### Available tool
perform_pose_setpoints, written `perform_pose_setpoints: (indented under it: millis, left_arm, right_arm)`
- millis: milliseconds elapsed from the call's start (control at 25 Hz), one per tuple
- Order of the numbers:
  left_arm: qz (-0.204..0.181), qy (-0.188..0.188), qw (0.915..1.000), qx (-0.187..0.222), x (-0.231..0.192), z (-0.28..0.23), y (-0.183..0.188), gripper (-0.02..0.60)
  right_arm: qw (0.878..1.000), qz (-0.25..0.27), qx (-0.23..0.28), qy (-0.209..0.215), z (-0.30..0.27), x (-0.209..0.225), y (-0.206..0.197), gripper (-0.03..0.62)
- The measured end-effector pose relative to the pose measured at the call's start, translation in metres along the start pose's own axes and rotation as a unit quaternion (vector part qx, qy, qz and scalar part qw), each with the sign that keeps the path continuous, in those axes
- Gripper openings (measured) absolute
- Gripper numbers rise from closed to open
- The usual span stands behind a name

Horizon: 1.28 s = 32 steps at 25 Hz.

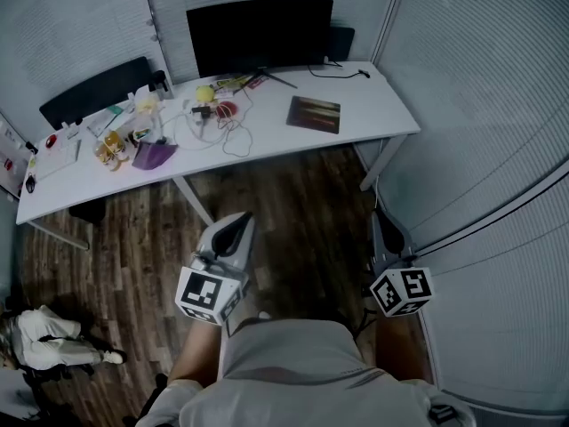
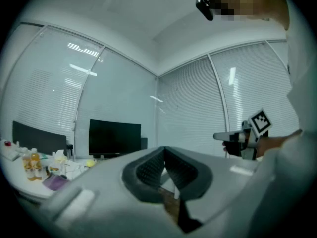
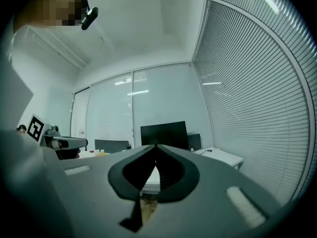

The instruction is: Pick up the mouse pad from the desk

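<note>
The mouse pad (image 1: pixel 314 114), a dark rectangle with a streaked print, lies flat on the right part of the white desk (image 1: pixel 382 118), in front of the black monitor (image 1: pixel 260 34). Both grippers hang over the wooden floor, well short of the desk, pointing level toward it. My left gripper (image 1: pixel 237 221) is shut with nothing in it; in its own view the jaws (image 2: pixel 165 151) meet at the tip. My right gripper (image 1: pixel 377 219) is shut and empty too, with its jaws (image 3: pixel 156 148) closed. Neither gripper view shows the pad.
Bottles (image 1: pixel 110 146), a purple pouch (image 1: pixel 153 155), cables (image 1: pixel 233 132) and small items crowd the desk's left half. A black chair back (image 1: pixel 93 89) stands behind it. Glass walls with blinds (image 1: pixel 480 105) close in on the right. A seated person (image 1: pixel 49 341) is at the lower left.
</note>
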<state>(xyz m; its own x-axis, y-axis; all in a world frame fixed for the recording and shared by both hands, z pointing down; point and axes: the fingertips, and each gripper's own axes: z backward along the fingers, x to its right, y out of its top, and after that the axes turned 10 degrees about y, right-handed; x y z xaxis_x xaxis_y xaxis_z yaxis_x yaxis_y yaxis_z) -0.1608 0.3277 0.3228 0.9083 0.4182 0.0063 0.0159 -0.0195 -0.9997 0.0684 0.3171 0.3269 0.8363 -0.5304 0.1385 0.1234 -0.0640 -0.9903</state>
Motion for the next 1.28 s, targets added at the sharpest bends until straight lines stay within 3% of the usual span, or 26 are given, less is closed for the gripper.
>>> perform_pose_setpoints:
  millis: [240,520,800,1080,1280]
  left_arm:
    - [0.029,0.008,0.9995,-0.013,-0.04,-0.014,-0.016,0.0]
    - [0.032,0.013,0.9991,-0.026,-0.061,-0.074,-0.025,0.001]
    - [0.015,0.032,0.9988,-0.032,-0.061,-0.176,-0.016,0.002]
    - [0.01,0.044,0.9977,-0.051,-0.032,-0.281,-0.014,0.002]
    - [0.0,0.049,0.9957,-0.079,-0.018,-0.337,-0.03,0.002]
  right_arm:
    - [0.999,0.004,-0.036,-0.01,-0.029,0.002,-0.012,0.005]
    - [0.998,-0.015,-0.057,0.008,-0.095,0.039,-0.029,0.005]
    - [0.998,-0.031,-0.054,0.024,-0.157,0.131,-0.026,0.005]
    - [0.996,-0.052,-0.067,0.027,-0.196,0.24,-0.025,0.005]
    - [0.992,-0.082,-0.082,0.039,-0.221,0.297,-0.048,0.005]
